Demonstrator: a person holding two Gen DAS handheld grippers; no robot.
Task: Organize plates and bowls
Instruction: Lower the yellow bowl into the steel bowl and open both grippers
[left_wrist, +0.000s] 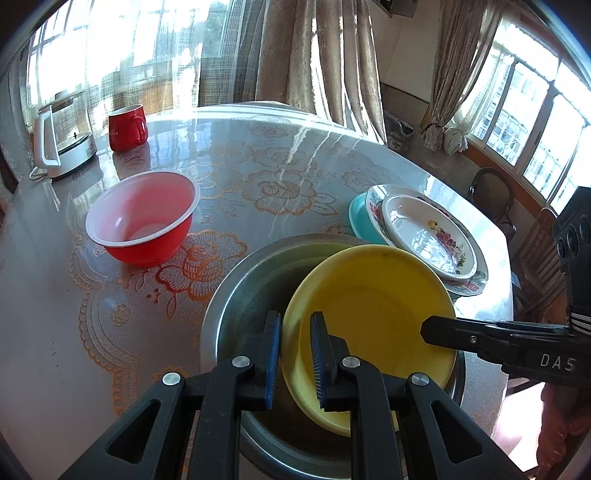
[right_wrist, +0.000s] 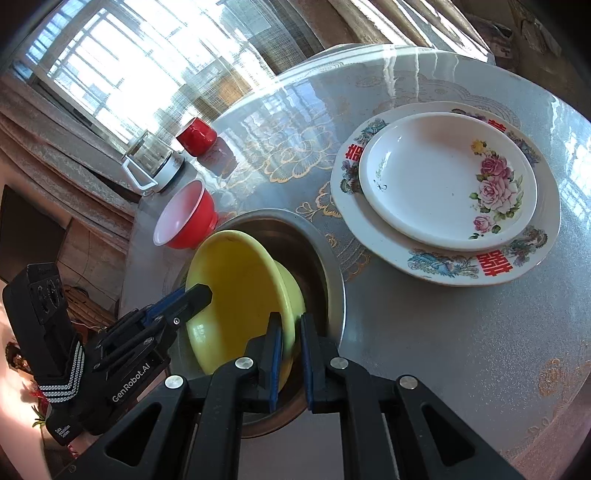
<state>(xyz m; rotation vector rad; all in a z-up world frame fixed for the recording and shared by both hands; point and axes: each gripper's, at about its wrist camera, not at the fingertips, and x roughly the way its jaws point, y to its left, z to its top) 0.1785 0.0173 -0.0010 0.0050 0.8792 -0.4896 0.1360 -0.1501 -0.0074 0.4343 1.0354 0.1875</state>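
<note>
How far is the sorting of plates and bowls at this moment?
Done: the rose plate lies on the larger patterned plate. In hand: both the left gripper and the right gripper pinch the rim of the yellow bowl, tilted in the steel basin. Left: the red bowl stands alone.

The left wrist view looks steeply down along its own fingers, close over the yellow bowl (left_wrist: 369, 325) in the steel basin (left_wrist: 236, 295), facing windows at 12 o'clock; the right wrist view looks down as closely from the opposite rim, the plate stack (right_wrist: 443, 192) at 2 o'clock; both share the bowl (right_wrist: 236, 291), basin (right_wrist: 332, 273), red bowl (left_wrist: 144, 221) and table (left_wrist: 55, 295).
</note>
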